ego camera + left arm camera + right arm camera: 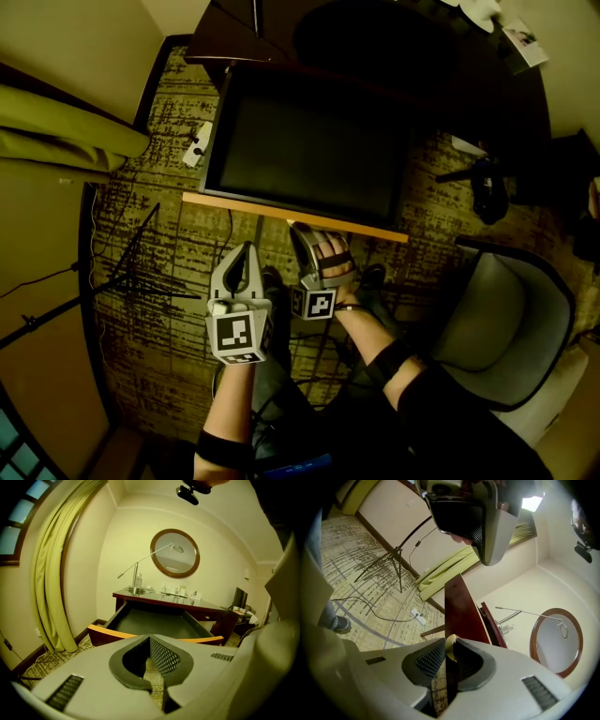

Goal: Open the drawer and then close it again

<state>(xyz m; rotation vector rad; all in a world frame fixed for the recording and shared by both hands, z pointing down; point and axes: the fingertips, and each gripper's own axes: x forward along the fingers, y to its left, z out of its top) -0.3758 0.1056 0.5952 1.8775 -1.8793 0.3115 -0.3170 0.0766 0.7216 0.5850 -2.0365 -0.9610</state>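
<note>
The premises appeared to be a furnished guest room, of the hotel or bedroom type. A dark wooden desk [213, 611] stood below a round wall mirror [175, 553], with long yellow-green curtains [56, 573], patterned carpet [159, 281] and an upholstered chair [487, 319]. A tripod stand [391, 557] and trailing cables lay on the floor.

Right tool [302, 232] at open drawer [246, 204]

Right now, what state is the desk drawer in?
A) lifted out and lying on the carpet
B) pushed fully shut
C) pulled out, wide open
C: the drawer stands pulled far out of the desk, its inside showing, with the right gripper closed on the knob at its front.
</note>
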